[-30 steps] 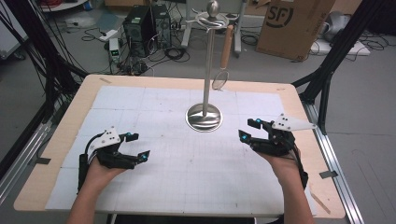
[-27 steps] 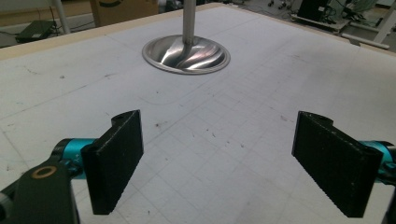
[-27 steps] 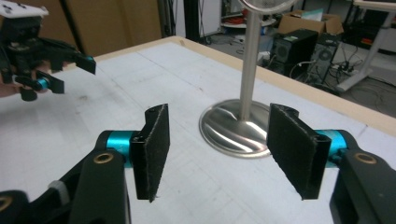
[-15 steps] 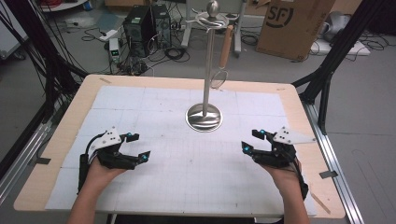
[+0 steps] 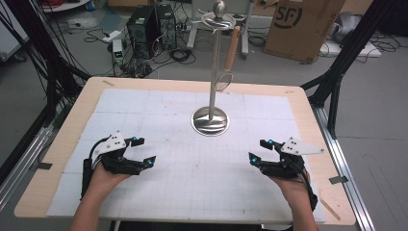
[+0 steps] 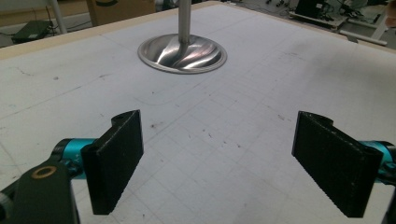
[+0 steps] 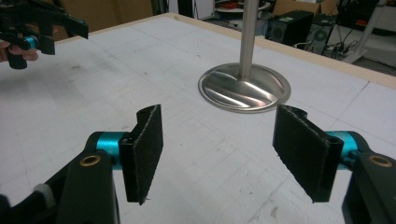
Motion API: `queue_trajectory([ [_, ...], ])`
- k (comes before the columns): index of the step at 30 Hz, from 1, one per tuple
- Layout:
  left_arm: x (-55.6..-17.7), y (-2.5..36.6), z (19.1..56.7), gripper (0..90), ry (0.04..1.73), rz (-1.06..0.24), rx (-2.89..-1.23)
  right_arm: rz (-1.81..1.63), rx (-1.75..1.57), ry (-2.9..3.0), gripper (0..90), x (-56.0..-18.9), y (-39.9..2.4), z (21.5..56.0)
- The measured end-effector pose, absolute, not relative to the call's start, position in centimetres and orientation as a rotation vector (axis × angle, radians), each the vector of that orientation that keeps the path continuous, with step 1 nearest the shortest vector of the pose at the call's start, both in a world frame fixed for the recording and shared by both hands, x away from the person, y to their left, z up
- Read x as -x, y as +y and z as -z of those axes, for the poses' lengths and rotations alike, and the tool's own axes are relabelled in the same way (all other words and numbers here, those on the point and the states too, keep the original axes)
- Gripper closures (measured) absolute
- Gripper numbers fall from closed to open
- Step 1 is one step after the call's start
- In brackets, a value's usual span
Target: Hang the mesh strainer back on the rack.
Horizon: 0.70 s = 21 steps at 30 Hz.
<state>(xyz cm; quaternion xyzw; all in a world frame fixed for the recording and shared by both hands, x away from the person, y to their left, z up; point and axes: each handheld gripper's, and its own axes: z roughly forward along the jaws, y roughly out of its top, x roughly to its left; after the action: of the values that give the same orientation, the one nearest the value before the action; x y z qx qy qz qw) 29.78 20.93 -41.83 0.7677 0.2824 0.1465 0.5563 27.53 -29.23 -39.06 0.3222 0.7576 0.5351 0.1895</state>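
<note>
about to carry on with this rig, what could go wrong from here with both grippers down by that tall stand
1. The metal stand is tall on a small round base; a bump from the right gripper, whose empty jaws have just been opening, could tip it.
2. The wooden-handled tool hangs loosely from the top ring and could swing off if the pole is jolted.
3. The left gripper rests open near the white mat; dragging could ruck it.
</note>
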Motion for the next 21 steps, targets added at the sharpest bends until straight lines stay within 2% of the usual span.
queue_trajectory([
  [9, -29.8, 21.0, 41.7, 17.0, 0.666, -0.353, -1.807, -1.499, -0.963, 2.151, 27.2, -27.7, -29.7, 40.0],
  [21, -29.7, 20.9, 41.5, 17.0, 0.653, -0.353, -1.811, -1.470, -0.979, 2.168, 26.7, -27.8, -29.7, 40.6],
])
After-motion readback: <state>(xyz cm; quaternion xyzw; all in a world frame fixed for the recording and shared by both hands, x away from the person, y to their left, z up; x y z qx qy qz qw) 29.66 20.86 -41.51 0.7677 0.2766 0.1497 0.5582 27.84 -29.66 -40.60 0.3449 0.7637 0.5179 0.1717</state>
